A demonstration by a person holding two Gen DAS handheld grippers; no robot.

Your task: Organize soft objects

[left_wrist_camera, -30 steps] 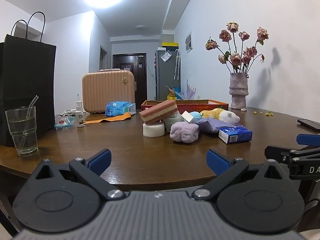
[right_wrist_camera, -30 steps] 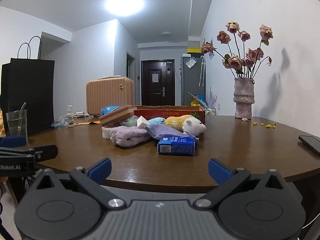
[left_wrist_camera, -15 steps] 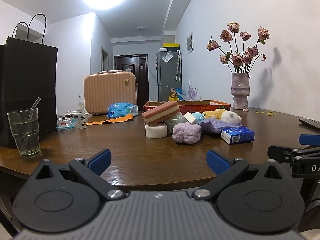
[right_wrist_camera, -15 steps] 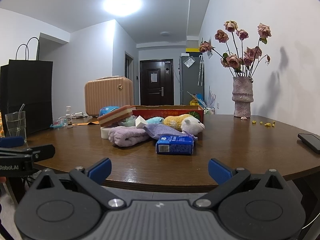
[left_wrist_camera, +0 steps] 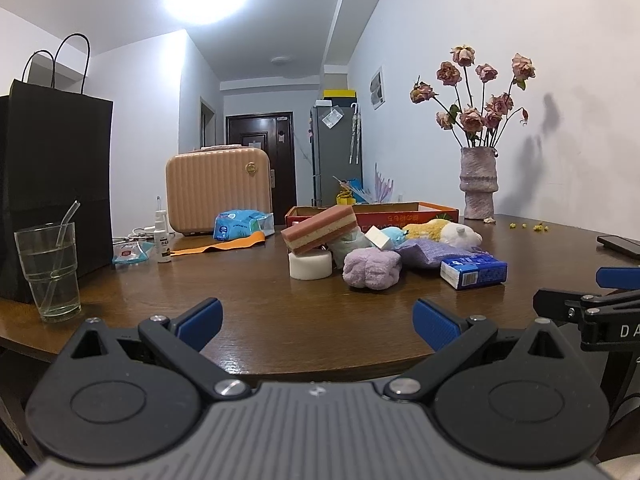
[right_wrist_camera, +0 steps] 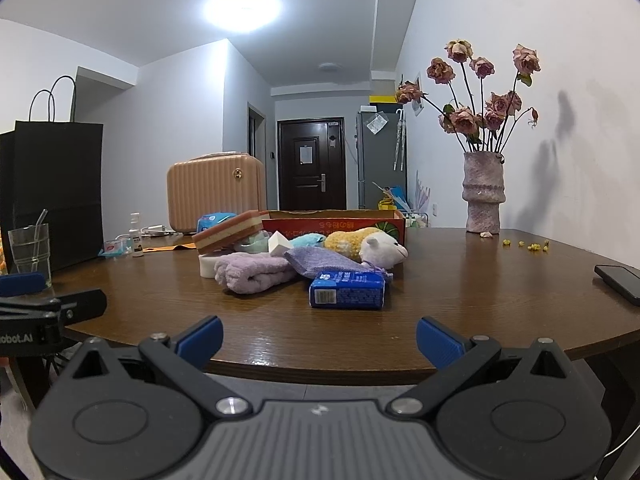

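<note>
Two fisheye views look low across a round, dark wooden bench [left_wrist_camera: 240, 300] toward a small heap of soft things at the centre of each frame.

In the left wrist view, the left tongs [left_wrist_camera: 316, 318] fill the bottom of the frame, released, their blue-tipped fingers spread wide and holding nothing, at the near edge of the bench. The right tongs [left_wrist_camera: 616, 276] show only partly at the right edge of this frame.

The heap, centre of frame, holds a pink-and-cream layered sponge [left_wrist_camera: 320, 229] tilted across a white round sponge [left_wrist_camera: 310, 266]. Just to the right lies a rolled lilac towel [left_wrist_camera: 372, 269], with a purple knitted pouch [left_wrist_camera: 424, 250] behind it. A yellow-and-white plush animal [left_wrist_camera: 444, 232] lies behind that, against a low red cardboard box [left_wrist_camera: 400, 214]. A blue tissue pack [left_wrist_camera: 474, 273] sits at the right end of the heap.

At the left of the frame stand a glass with a straw [left_wrist_camera: 48, 272] and a black paper bag [left_wrist_camera: 52, 184]. A peach case [left_wrist_camera: 218, 196] stands upper centre-left, and a vase of dried roses [left_wrist_camera: 478, 184] at upper right.

In the right wrist view, the right tongs [right_wrist_camera: 318, 340] are likewise released and empty at the bottom of the frame, the tissue pack [right_wrist_camera: 346, 290] directly ahead.
</note>
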